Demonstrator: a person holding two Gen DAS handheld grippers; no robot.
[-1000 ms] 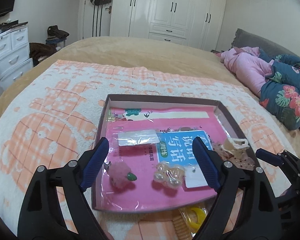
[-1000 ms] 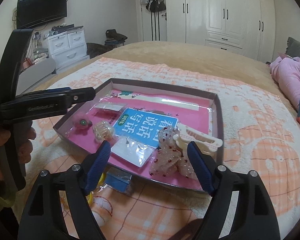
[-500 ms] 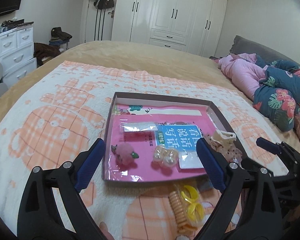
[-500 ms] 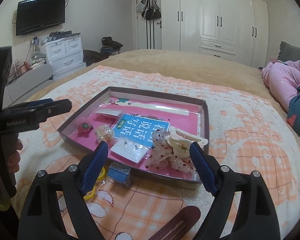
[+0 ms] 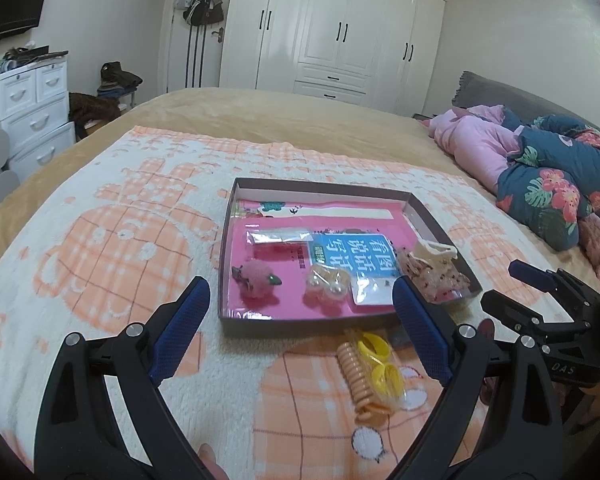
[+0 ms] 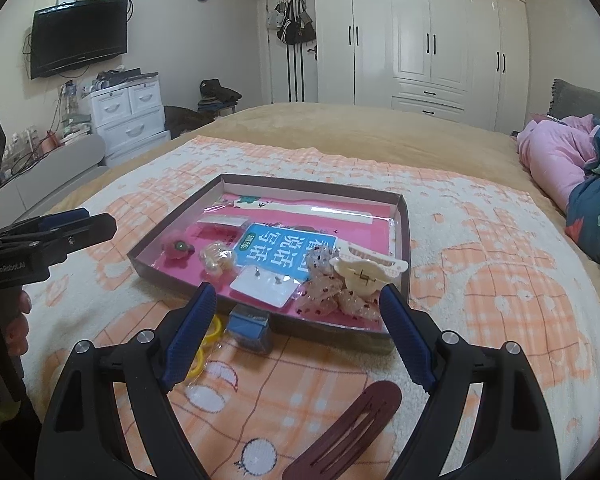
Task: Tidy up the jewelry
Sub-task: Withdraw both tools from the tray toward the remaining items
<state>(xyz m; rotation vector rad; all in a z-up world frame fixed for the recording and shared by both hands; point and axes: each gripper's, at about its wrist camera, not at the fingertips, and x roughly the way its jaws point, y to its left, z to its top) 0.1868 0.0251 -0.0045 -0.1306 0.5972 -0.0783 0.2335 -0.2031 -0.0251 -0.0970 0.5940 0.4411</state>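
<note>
on the blanket (image 5: 112,240), a shallow tray (image 5: 324,187) of jewelry is seen ahead of both grippers.

the left gripper (image 5: 300,320) and right gripper (image 6: 296,312) are held with jaws spread wide and nothing between them. a yellow ring bag (image 5: 380,364) and orange coil (image 5: 358,380) are seen just before the tray, a maroon clip (image 6: 352,424) nearer the right jaws.

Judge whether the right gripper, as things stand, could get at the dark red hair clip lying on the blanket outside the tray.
Probably yes. The dark red hair clip lies bare on the blanket, just below the open, empty right gripper, with nothing over it.
</note>
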